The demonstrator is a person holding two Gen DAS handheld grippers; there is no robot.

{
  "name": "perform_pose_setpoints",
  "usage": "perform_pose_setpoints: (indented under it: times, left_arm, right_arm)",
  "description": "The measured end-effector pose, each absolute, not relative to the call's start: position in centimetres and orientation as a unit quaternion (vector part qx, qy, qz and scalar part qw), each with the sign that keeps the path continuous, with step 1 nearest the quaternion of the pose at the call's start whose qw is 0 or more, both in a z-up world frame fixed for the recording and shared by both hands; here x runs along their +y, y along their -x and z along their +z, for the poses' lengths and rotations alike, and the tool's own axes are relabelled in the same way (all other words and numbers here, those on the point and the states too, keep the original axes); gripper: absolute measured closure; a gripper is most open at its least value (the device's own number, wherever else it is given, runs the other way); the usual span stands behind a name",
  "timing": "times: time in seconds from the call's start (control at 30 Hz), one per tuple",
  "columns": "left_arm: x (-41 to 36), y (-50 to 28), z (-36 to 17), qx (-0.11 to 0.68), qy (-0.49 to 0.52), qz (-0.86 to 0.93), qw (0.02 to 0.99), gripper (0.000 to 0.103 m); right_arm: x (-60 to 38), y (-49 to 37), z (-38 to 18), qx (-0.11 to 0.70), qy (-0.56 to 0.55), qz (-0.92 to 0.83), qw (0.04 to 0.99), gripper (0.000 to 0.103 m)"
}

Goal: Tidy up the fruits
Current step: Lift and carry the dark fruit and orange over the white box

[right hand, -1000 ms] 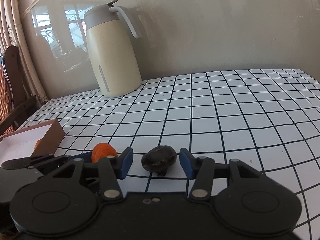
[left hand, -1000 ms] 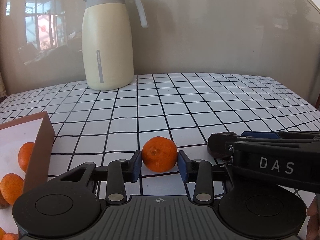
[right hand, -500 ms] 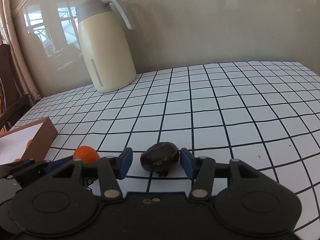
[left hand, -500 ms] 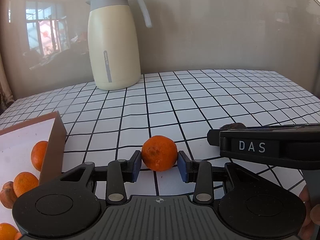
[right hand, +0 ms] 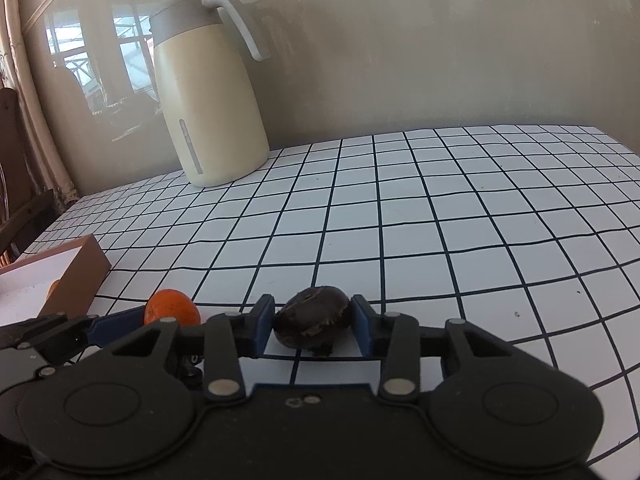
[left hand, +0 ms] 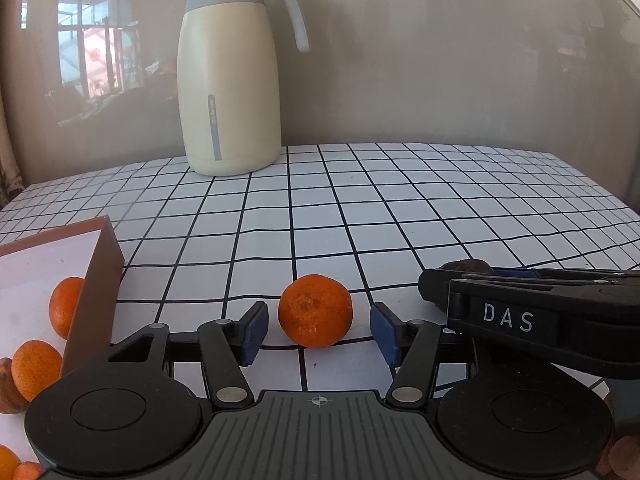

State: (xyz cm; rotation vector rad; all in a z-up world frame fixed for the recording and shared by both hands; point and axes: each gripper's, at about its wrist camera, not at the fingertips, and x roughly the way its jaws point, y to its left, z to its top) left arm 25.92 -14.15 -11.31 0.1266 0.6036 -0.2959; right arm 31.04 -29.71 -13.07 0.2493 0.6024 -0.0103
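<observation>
A mandarin orange (left hand: pixel 315 311) rests on the checked tablecloth between the blue pads of my left gripper (left hand: pixel 320 334). Its jaws are opening, and a gap shows on each side of the fruit. In the right wrist view the same orange (right hand: pixel 172 312) sits just left of my right gripper (right hand: pixel 314 326). That gripper's jaws are closing, and both pads press on a dark, wrinkled fruit (right hand: pixel 312 314) that sits on the cloth. From the left wrist view only the top of the dark fruit (left hand: pixel 464 267) shows behind the right gripper's black body.
A brown box (left hand: pixel 100 280) with a white inside stands at the left and holds several oranges (left hand: pixel 64 306). It also shows at the left edge as the box (right hand: pixel 80 272). A cream thermos jug (left hand: pixel 228 92) stands at the back by the wall.
The left jaws have spread away from the orange they were touching. The right jaws have come together onto the dark fruit.
</observation>
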Motion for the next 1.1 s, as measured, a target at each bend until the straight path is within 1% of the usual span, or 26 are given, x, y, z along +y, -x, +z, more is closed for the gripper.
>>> perform_pose_setpoints:
  times: [0.1, 0.3, 0.37, 0.47, 0.6, 0.73, 1.1]
  left_arm:
    - [-14.1, -25.8, -11.3, 0.293, -0.058, -0.150, 0.943, 0.050]
    - [-14.0, -26.2, -11.3, 0.297, -0.047, -0.154, 0.941, 0.050]
    - [-13.8, -26.6, -11.5, 0.307, -0.037, -0.152, 0.939, 0.056]
    - [-13.6, -26.9, -11.5, 0.307, -0.031, -0.148, 0.940, 0.061]
    - [-13.7, -27.0, -11.5, 0.303, -0.025, -0.148, 0.941, 0.061]
    - [-13.8, -26.7, -11.3, 0.292, -0.030, -0.139, 0.946, 0.065]
    - [-12.7, -24.9, -11.1, 0.284, -0.044, -0.141, 0.947, 0.065]
  right_arm:
    - [-30.0, -31.0, -13.1, 0.296, -0.135, -0.003, 0.946, 0.070]
    - [-30.2, -30.6, -12.8, 0.291, -0.134, -0.007, 0.947, 0.070]
    - [-30.5, -30.4, -12.8, 0.291, -0.134, -0.013, 0.947, 0.070]
    - [-30.9, -30.3, -12.8, 0.295, -0.131, -0.020, 0.946, 0.070]
    - [-30.6, -29.9, -12.9, 0.296, -0.114, -0.022, 0.948, 0.071]
    - [-30.5, -29.7, -12.9, 0.295, -0.108, -0.020, 0.949, 0.071]
    - [-29.6, -28.4, -12.1, 0.280, -0.092, -0.008, 0.956, 0.071]
